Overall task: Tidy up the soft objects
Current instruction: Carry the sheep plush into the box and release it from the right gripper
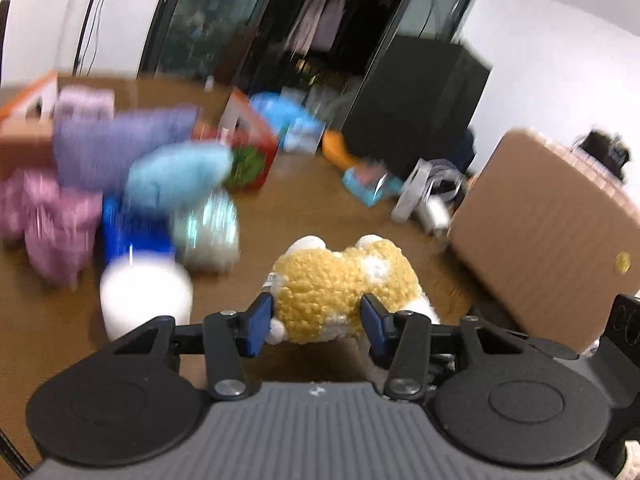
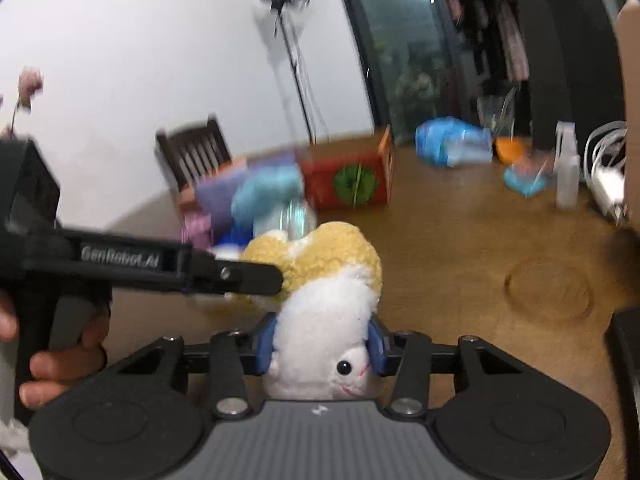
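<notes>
The left gripper (image 1: 316, 316) is part-closed, its blue pads pressing both flanks of a tan-and-white curly plush toy (image 1: 340, 288) over the brown wooden table (image 1: 304, 208). The right gripper (image 2: 322, 346) clamps the same toy's white head end (image 2: 324, 340) between its pads. Behind stands a red cardboard box (image 2: 348, 184), contents indiscernible, beside blurred purple and light-blue soft items (image 1: 120, 148).

A red box (image 2: 352, 184) sits mid-frame on the brown desk (image 2: 460, 248); a dark chair (image 2: 194, 152) stands left, a spray bottle (image 2: 567, 172) far right.
</notes>
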{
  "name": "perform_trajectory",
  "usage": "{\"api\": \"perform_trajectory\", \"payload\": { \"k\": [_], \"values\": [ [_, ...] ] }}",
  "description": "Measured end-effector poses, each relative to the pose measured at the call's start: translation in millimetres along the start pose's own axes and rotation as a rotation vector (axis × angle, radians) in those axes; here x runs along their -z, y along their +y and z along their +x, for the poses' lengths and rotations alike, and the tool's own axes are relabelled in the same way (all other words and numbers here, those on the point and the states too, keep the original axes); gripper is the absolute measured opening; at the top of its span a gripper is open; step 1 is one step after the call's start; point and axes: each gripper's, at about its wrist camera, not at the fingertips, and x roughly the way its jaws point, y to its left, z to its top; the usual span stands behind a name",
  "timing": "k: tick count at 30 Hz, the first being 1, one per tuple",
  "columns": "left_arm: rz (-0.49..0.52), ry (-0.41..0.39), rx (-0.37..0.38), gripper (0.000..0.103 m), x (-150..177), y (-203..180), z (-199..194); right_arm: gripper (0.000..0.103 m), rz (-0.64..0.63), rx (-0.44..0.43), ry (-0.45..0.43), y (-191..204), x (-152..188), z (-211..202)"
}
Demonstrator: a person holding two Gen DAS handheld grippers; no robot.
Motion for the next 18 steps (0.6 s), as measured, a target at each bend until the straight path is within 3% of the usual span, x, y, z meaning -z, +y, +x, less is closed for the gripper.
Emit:
{"api": "perform_trajectory", "payload": {
  "k": [2, 5, 9, 11, 14, 18],
  "values": [
    [0.035, -0.067, 0.009, 0.049, -29, 2, -9, 0.044, 0.001, -0.012, -0.052, 2, -21, -2],
    [0.028, -0.102, 0.015, 0.049, -89, 22, -3, 0.044, -0.067, -0.017, -0.114, 9, -68, 14],
    [0.002, -0.093, 0.008, 0.049, -176, 73, 40, 0.044, -0.105, -0.007, -0.139, 11, -148, 80],
    [-0.049, -0.054, 0.007, 0.049, -216, 109, 76, 0.044, -0.116, 0.026, -0.112, 9, -186, 129],
    [-0.175, 0.028, 0.002, 0.051, -251, 166, 132, 0.044, -0.134, 0.084, -0.021, 2, -228, 206],
    [-0.318, 0.136, -0.072, 0.051, -249, 218, 208, 0.043, -0.081, 0.163, 0.172, -12, -250, 311]
  ]
}}
